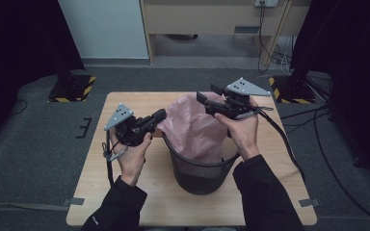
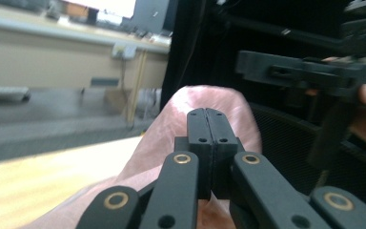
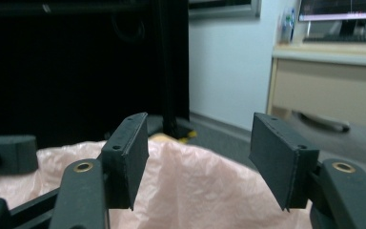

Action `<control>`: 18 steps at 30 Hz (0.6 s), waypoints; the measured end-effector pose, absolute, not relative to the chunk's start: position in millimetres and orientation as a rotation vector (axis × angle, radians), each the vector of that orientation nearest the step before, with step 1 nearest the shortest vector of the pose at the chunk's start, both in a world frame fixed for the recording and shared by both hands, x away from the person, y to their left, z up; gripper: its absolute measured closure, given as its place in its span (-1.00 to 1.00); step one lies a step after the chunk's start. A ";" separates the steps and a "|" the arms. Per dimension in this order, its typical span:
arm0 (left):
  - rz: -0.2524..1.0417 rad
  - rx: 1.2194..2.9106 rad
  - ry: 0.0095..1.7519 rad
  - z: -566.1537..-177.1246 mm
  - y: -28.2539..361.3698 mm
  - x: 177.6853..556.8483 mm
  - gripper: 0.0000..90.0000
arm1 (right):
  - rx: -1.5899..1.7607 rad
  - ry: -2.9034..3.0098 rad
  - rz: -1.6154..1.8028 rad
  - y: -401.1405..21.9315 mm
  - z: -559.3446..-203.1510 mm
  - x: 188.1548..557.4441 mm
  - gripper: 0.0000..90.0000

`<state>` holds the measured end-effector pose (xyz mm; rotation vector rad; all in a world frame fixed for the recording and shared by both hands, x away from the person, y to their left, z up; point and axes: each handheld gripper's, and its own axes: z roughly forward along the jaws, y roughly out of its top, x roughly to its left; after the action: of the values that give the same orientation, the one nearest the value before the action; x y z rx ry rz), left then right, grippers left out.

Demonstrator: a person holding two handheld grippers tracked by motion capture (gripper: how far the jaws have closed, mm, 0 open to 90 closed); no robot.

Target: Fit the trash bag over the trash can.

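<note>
Pink plastic bag [image 1: 195, 127] sits bunched in the mesh bin [image 1: 200, 171] on the table. Left gripper [image 2: 205, 125] pinches its edge – thin film could slip or tear; right gripper [image 3: 198, 160] gapes above, empty.

A lab-like recording room: a small wooden tabletop [image 1: 125, 192] stands on grey carpet between black curtains [image 1: 9, 43] and stands with hazard-striped bases [image 1: 72, 89], cables [image 1: 318, 139] trailing across the floor, a pale wooden desk [image 1: 212, 19] at the far wall.
</note>
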<state>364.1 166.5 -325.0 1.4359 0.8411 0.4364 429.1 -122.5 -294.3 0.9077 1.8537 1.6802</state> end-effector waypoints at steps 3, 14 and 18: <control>0.436 1.448 0.782 -319.6 161.1 358.6 1.00 | 0.896 1.822 1.723 -126.0 -290.0 428.4 -0.14; 0.467 1.624 0.579 -322.6 118.3 325.7 0.99 | 0.794 1.951 1.742 -104.5 -280.7 428.2 -0.12; 0.421 1.622 0.590 -328.7 118.8 328.2 0.97 | 0.805 2.136 1.592 -88.5 -299.3 432.2 -0.05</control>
<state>328.2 118.8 -328.7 1.6217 0.5903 0.4210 432.2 -88.5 -299.3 0.8052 2.1361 1.5921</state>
